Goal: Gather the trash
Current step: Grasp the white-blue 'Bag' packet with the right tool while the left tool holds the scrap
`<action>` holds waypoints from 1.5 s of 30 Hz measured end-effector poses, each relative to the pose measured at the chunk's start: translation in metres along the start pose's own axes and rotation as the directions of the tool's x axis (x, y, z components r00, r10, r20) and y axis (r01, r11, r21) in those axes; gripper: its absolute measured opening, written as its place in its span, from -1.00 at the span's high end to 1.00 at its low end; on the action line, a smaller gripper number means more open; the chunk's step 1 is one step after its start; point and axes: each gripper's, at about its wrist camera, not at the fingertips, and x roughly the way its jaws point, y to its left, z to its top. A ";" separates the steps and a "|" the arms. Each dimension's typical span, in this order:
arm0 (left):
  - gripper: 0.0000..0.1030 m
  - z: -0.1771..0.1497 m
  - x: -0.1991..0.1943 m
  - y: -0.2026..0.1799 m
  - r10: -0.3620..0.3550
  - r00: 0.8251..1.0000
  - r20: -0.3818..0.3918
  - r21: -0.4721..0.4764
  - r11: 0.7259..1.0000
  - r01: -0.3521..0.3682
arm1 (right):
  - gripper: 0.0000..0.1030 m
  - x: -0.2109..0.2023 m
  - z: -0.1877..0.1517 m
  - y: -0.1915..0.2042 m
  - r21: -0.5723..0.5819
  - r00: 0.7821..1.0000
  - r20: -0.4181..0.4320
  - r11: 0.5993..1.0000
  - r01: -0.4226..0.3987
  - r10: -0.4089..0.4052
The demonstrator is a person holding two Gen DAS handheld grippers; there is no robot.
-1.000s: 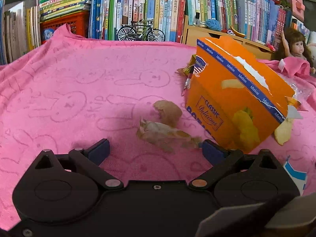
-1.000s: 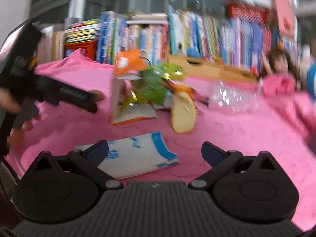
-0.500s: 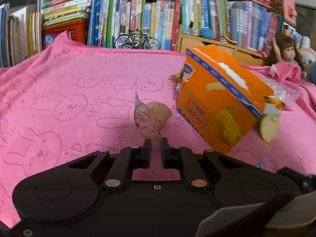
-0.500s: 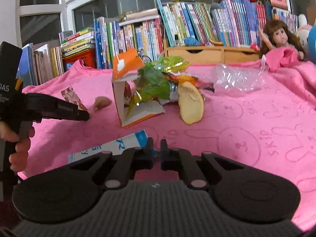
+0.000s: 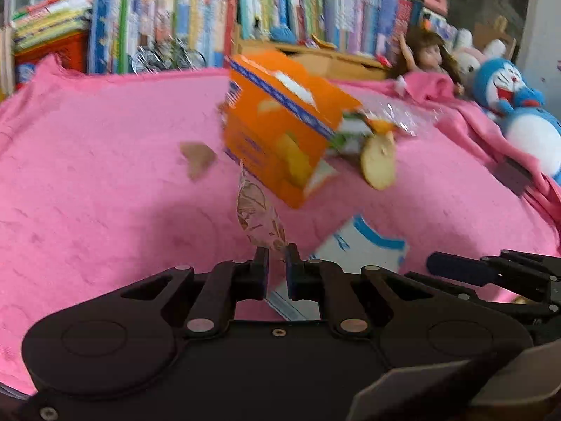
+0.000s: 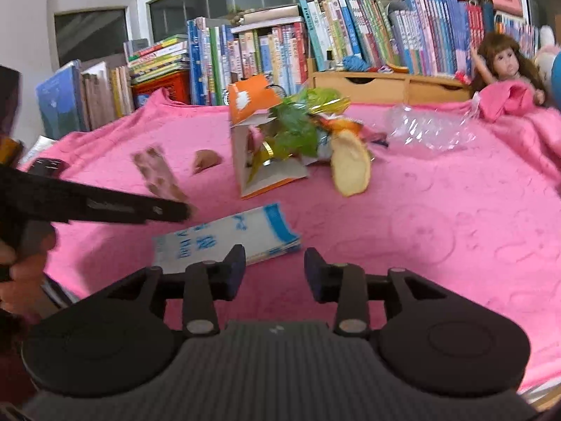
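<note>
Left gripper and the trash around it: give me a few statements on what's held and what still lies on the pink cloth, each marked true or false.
1. The left gripper is shut on the brown patterned wrapper. True.
2. The right gripper holds the blue and white packet. False: its jaws are opening with nothing between them; the packet lies flat on the pink cloth.
3. The orange box stands closed and upright. False: it is tipped, with wrappers spilling from its open end.
4. A clear plastic bag lies near the doll. True.
5. The held wrapper rests on the cloth. False: it is lifted clear.
</note>
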 end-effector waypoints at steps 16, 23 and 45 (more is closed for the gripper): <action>0.77 -0.005 -0.021 -0.003 -0.076 0.997 -0.011 -0.004 0.997 0.076 | -0.30 0.019 0.012 -0.006 0.114 1.000 -0.016 0.993 -0.005 0.007; 0.15 -0.003 -0.034 0.017 0.061 0.996 0.064 -0.036 0.998 -0.058 | -0.65 0.051 0.025 0.017 0.098 0.997 -0.057 0.993 0.062 -0.056; -0.50 0.017 0.023 0.020 -0.125 0.992 0.000 -0.170 0.978 0.123 | 0.38 0.023 0.018 0.021 -0.041 0.985 0.027 0.985 0.170 -0.169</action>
